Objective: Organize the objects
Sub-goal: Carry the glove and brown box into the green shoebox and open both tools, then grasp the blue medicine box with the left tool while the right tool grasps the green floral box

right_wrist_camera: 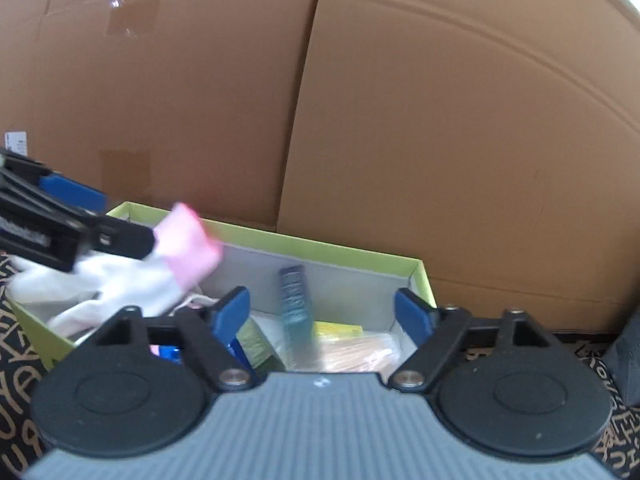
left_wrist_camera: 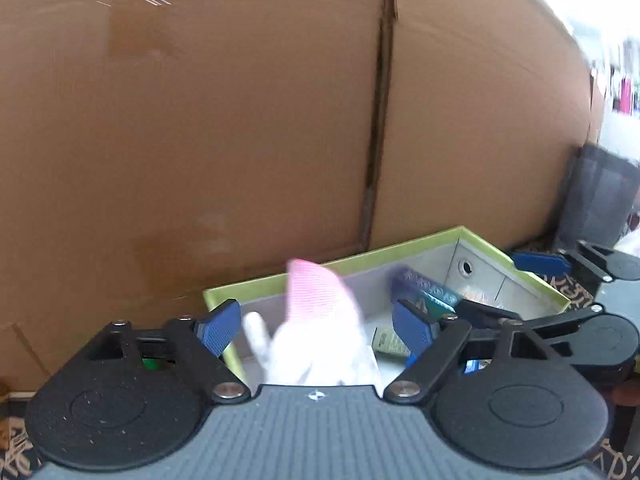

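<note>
The left gripper (left_wrist_camera: 316, 330) stands wide open; the blurred white sock with a pink cuff (left_wrist_camera: 320, 312) lies between its blue pads (left_wrist_camera: 218, 326), gripped by neither, over the lime-rimmed grey cardboard box (left_wrist_camera: 520, 276). The right gripper (right_wrist_camera: 322, 314), at three o'clock of the left, is likewise wide open and empty; a blurred blue-teal packet (right_wrist_camera: 296, 308) shows beyond it inside the box. A brown cardboard wall (right_wrist_camera: 440, 120) stands behind at twelve o'clock.

We look forward and slightly down from both wrists, close to the lime-rimmed open cardboard box (left_wrist_camera: 516, 276) (right_wrist_camera: 280, 240) at twelve o'clock, which both views share.
</note>
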Action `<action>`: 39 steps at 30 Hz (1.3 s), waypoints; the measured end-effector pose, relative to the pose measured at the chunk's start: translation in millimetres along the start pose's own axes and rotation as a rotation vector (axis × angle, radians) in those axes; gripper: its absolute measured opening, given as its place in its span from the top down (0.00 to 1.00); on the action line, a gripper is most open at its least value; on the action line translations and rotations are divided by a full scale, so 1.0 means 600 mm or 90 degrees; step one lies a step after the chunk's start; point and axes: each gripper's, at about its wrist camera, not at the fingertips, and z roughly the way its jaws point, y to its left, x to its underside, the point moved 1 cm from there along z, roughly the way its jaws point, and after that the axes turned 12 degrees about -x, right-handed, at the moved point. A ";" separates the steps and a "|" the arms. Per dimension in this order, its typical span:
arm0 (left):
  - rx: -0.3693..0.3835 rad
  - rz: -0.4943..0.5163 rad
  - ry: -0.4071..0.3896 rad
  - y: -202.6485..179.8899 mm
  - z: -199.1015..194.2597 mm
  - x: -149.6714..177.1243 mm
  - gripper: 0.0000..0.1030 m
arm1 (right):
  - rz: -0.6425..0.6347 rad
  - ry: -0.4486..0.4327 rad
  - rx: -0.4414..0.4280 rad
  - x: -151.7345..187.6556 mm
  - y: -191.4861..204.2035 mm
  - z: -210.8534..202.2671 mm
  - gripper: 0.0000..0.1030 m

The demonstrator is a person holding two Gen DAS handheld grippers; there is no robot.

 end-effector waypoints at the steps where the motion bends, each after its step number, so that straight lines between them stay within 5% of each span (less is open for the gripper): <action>1: -0.006 -0.007 0.002 0.007 -0.010 0.006 0.16 | 0.006 -0.010 0.004 0.003 0.004 -0.009 0.13; 6: -0.023 -0.074 0.009 0.047 -0.069 0.033 0.15 | 0.026 -0.058 -0.015 0.000 0.036 -0.060 0.00; 12: -0.084 -0.104 0.028 0.114 -0.144 0.069 0.13 | 0.027 -0.118 -0.080 0.000 0.110 -0.144 0.00; 23: -0.275 -0.211 0.106 0.317 -0.218 0.163 0.13 | 0.060 -0.036 -0.297 0.052 0.312 -0.140 0.00; 30: -0.328 -0.271 0.083 0.429 -0.154 0.133 0.13 | 0.022 -0.017 -0.323 0.017 0.382 -0.121 0.00; 33: -0.343 -0.276 0.104 0.459 -0.106 0.124 0.23 | 0.009 0.002 -0.315 0.006 0.403 -0.095 0.00; 37: -0.324 -0.262 0.136 0.478 -0.070 0.126 0.48 | -0.025 0.022 -0.291 -0.018 0.429 -0.041 0.00; 39: -0.316 -0.251 0.138 0.481 -0.063 0.129 0.52 | -0.043 0.035 -0.267 -0.029 0.441 0.003 0.01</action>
